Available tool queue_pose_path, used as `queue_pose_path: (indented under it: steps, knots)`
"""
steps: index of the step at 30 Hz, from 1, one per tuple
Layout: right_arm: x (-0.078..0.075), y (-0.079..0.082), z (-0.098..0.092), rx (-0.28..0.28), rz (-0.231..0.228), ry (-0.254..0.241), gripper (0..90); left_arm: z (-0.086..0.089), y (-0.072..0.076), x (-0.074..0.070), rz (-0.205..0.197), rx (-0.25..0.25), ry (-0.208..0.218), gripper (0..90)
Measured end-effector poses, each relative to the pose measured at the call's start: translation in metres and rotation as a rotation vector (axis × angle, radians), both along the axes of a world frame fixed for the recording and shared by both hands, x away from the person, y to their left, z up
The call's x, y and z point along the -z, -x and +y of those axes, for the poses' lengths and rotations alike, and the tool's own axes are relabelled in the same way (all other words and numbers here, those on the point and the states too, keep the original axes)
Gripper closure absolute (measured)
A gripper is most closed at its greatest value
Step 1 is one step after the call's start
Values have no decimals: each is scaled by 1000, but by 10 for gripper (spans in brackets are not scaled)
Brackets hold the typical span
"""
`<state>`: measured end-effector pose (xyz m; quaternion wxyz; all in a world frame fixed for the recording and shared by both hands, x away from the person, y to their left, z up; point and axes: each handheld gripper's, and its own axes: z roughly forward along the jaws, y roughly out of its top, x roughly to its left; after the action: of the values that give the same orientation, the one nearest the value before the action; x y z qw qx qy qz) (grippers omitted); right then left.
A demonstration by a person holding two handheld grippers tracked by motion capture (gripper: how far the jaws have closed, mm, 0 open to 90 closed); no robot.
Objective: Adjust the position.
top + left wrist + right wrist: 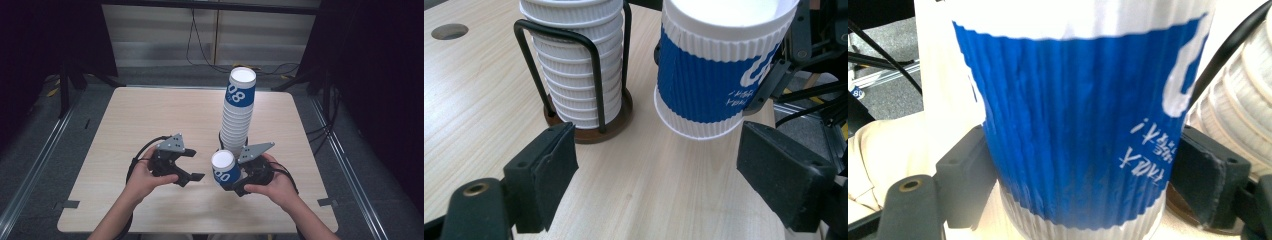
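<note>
From the high view, your right tongs [231, 176] have the loose paper cup [224, 168] clamped around its blue ribbed sleeve, upside down, just in front of the tall cup stack [237, 112] that stands in its holder on the worktop [150, 120]. Your left tongs [192, 166] sit just left of that cup, spread wide and holding nothing.

In the left gripper view, both pads [551, 172] stand well apart with bare worktop between them. The held cup [714, 75] hangs beside the stack [574, 60], which sits inside a black wire holder [594, 75] on a round brown base [596, 131]. I cannot tell whether the cup's rim touches the worktop.

In the right gripper view, the jaws press on opposite sides of the cup [1073, 130], low on the blue band near the white rim.

Treat this cup as very light and easily crushed: thin paper, stiffened somewhat by the corrugated sleeve, which should also give the pads good friction. If you pass it to the left tongs, take it across the ribbed band, squeezing only lightly; a hard pinch near the open rim would likely oval it and make it jam on the stack.
</note>
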<state>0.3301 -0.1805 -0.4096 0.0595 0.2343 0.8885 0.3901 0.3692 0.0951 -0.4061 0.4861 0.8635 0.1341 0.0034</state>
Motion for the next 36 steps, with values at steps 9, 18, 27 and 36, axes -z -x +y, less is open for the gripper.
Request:
queue_pose_path:
  steps: [9,18,27,36]
  knots:
    - [4,-1,2,-7,15,14,185,-1,1,0,0,9,-6,163]
    - [6,-1,6,-19,18,37,185,-2,1,0,-1,13,-19,162]
    - [8,-2,11,-40,19,55,185,-4,2,0,3,20,-14,161]
    - [5,-3,15,-54,19,66,185,-4,3,-1,-3,20,-11,161]
